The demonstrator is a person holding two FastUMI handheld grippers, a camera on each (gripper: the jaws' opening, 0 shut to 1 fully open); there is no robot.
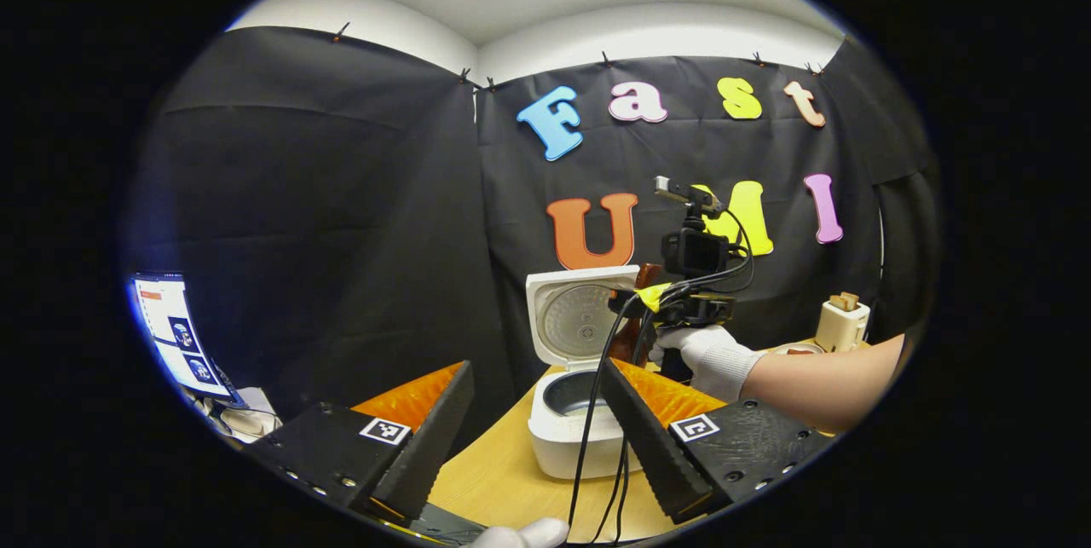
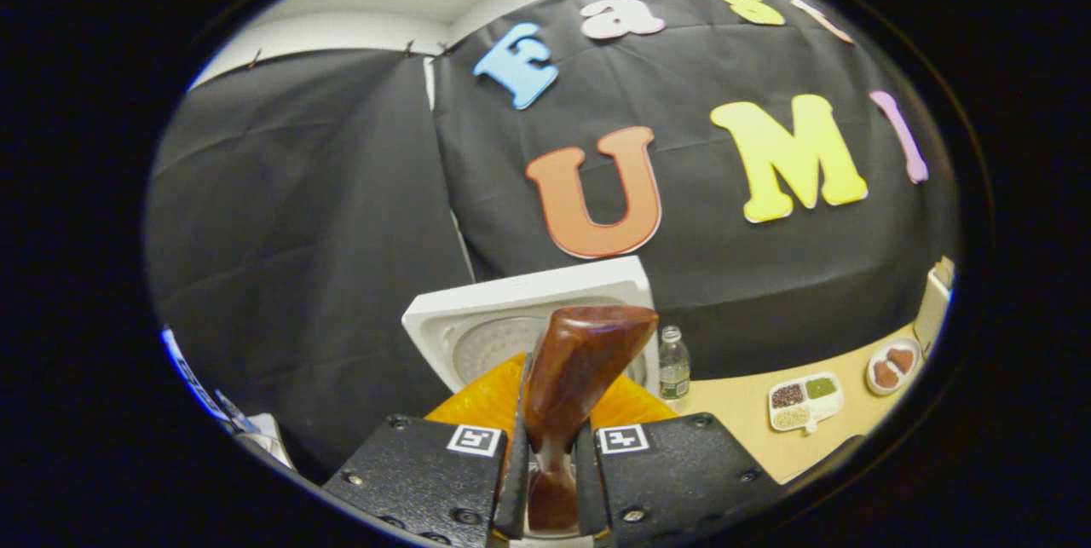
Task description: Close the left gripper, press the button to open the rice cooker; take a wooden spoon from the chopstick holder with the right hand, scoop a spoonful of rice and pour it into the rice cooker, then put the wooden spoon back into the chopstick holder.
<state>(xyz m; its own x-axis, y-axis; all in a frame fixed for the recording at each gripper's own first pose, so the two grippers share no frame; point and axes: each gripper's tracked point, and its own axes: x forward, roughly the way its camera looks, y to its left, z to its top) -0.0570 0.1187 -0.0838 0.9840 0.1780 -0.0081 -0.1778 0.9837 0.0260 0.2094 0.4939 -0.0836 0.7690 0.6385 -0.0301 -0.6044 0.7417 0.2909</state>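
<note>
The right tongs (image 2: 547, 463) pinch the handle of the wooden spoon (image 2: 580, 377), both fingers pressed against its narrow neck, and the spoon stands upright between them with its broad brown end rising in front of the raised lid. In the left gripper view these same tongs (image 1: 673, 309) show farther off, held by a white-gloved hand (image 1: 707, 356) with a bare forearm reaching in from the right; they hang above the open rice cooker (image 1: 575, 424), level with its lid, cables trailing down from them towards the near edge of the bench (image 1: 503, 471).

The left tongs (image 1: 533, 437) are spread wide, holding and touching nothing, and point towards the cooker from the near side. A gloved fingertip of the other hand (image 1: 524, 533) peeks in at the bottom edge.

The rice cooker is white, stands on the wooden bench, and its lid (image 1: 580, 314) is tilted up and back, showing the round metal inner plate; the dark inner pot is open to view below.

The left gripper view also takes in a cream chopstick holder (image 1: 842, 322) far right on the bench with wooden ends poking out of it, a small dish just beside it, and a lit screen (image 1: 175, 335) at the far left. The right gripper view shows a small clear bottle (image 2: 673, 365) just right of the lid, a divided white tray (image 2: 804, 400) of grains farther right, and a small round bowl (image 2: 892, 365) with brown pieces beyond that.
</note>
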